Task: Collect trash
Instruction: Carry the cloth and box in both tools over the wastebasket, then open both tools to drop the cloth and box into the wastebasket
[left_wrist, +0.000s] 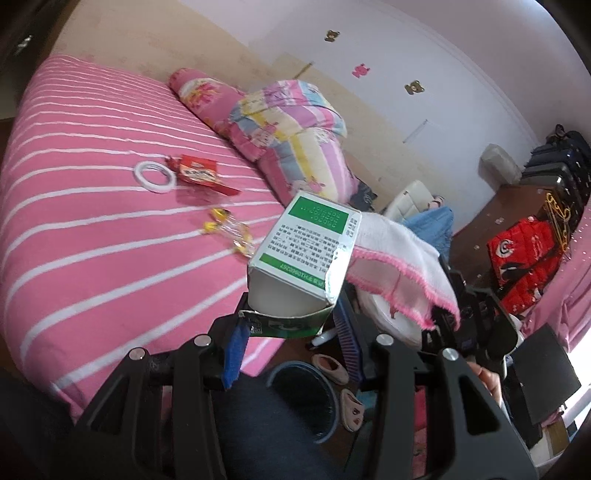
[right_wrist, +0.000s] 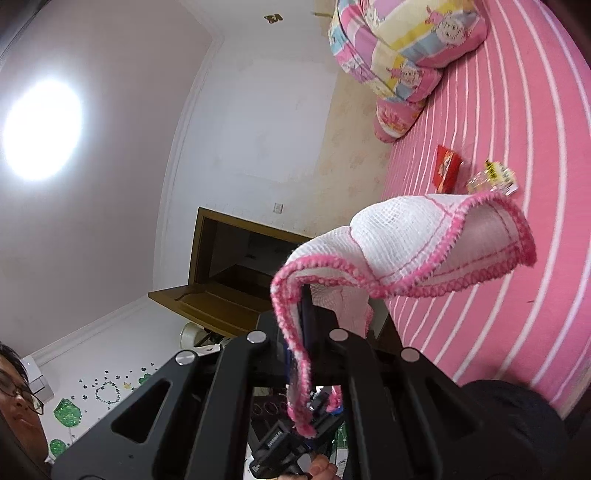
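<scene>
Gripping a green and white box (left_wrist: 306, 251) tight in the left gripper (left_wrist: 291, 325), above the pink bed (left_wrist: 92, 229). Pinching a white cloth (right_wrist: 402, 247) in the right gripper (right_wrist: 317, 325). Red wrapper (left_wrist: 197, 170) and tape ring (left_wrist: 154, 176) lying on the bed.

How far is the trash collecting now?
Nothing visibly binned yet; the bin's inside is unclear. In hand: the left gripper holds a green-and-white carton, the right gripper a pink-edged cloth. Left on the bed: red wrapper, yellow wrapper, tape ring.

Left claw (left_wrist: 291, 332) clamped on a carton (left_wrist: 303, 254), right claw (right_wrist: 317, 332) pinching a cloth (right_wrist: 406, 243).
</scene>
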